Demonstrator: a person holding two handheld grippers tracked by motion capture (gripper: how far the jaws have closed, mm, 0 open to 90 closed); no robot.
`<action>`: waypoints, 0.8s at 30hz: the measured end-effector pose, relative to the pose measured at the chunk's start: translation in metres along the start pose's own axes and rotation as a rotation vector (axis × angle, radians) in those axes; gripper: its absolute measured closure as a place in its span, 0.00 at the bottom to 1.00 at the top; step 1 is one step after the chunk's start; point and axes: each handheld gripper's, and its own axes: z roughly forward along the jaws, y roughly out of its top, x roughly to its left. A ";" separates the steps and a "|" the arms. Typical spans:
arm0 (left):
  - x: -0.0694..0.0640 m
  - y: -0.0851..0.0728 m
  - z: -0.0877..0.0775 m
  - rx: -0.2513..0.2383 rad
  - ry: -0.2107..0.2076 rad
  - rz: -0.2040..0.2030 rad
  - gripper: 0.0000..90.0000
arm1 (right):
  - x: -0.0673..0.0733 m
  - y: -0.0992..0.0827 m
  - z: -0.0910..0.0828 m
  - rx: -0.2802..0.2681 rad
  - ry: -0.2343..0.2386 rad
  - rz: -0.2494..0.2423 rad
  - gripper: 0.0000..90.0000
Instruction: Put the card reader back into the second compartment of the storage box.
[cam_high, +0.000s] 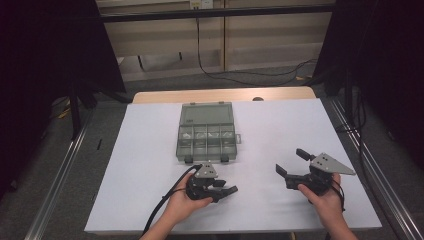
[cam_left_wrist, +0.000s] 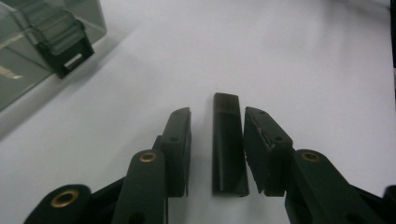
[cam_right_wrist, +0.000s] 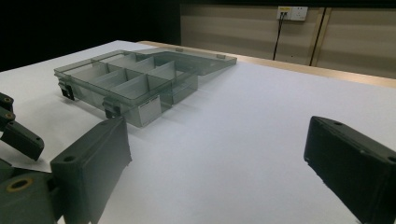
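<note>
1. Left gripper view showed the left tongs (cam_left_wrist: 217, 140) lowered to the white tabletop (cam_left_wrist: 303, 56), their black jaws standing on either side of a small dark, flat rectangular bar (cam_left_wrist: 229, 144) that lay flat between them.
2. The jaws were partly closed with a narrow gap left on each side, so the pads did not yet press the bar; that straddling placement looked like the set-up for a pinch.
3. The bar looked matte black, long and narrow, with a squared far end and its length running along the jaws.
4. It lay just in front of the translucent grey plastic compartment box (cam_high: 207, 132), whose lid lay open and whose dark latch (cam_left_wrist: 65, 44) showed nearby.
5. In the high view the right tongs (cam_high: 292, 167) were held well apart to the right, jaws wide open and holding nothing, probably kept out of the way.
</note>
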 end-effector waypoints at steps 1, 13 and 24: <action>-0.001 0.000 0.001 0.004 0.013 0.014 0.71 | 0.000 0.000 0.000 0.001 0.000 0.000 0.07; -0.002 0.003 0.002 0.037 0.048 0.022 0.81 | 0.000 0.000 0.000 0.003 -0.002 -0.004 0.07; 0.000 0.006 0.000 0.048 0.034 -0.033 0.82 | 0.001 0.000 -0.001 0.001 -0.002 -0.006 0.07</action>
